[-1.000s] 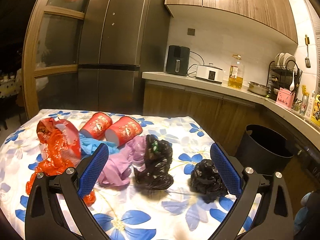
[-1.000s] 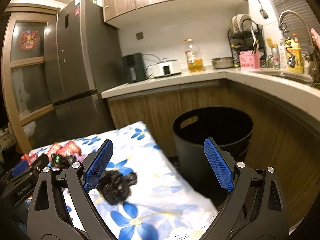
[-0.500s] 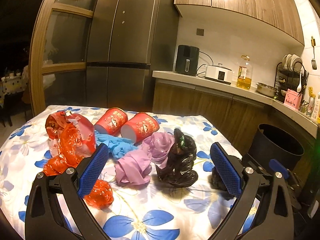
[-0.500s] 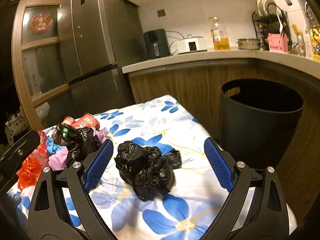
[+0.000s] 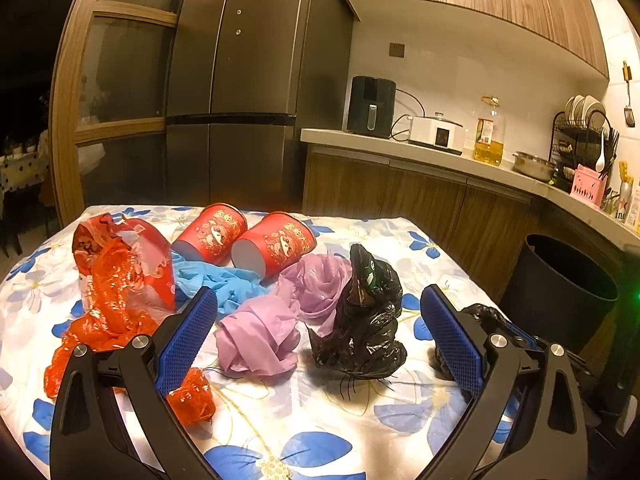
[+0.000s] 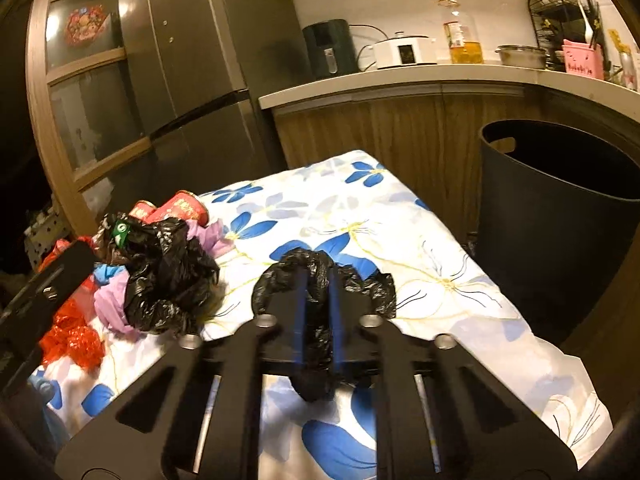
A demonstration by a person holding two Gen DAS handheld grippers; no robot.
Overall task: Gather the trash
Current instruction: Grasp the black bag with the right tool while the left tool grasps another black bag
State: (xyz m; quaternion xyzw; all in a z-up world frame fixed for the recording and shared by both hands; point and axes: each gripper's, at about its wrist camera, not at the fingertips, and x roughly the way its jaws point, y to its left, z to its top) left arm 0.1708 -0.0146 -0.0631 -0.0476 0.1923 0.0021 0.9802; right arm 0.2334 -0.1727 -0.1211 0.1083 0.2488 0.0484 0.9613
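On the flowered tablecloth (image 5: 424,248) lies a heap of trash: a red foil wrapper (image 5: 120,280), two red paper cups (image 5: 276,242) on their sides, a blue glove (image 5: 216,284), crumpled purple plastic (image 5: 260,332) and a tall black bag (image 5: 360,320). My left gripper (image 5: 318,336) hangs open just above the cloth, its blue pads either side of the purple plastic and that bag. A smaller crumpled black bag (image 6: 320,276) sits near the table's right side, and my right gripper (image 6: 318,280) is shut on it, blue pads pressed into the plastic. The same bag (image 5: 482,316) shows at the right of the left wrist view.
A black bin (image 6: 560,196) stands on the floor just past the table's right edge, its mouth open and dark inside; the left wrist view shows the bin (image 5: 560,284) too. Behind are wooden cabinets, a counter with appliances (image 5: 438,134) and a tall fridge (image 5: 240,80).
My right gripper swung from facing the bin down to the small black bag and its jaws closed on it. The left gripper drifted slightly lower, still open.
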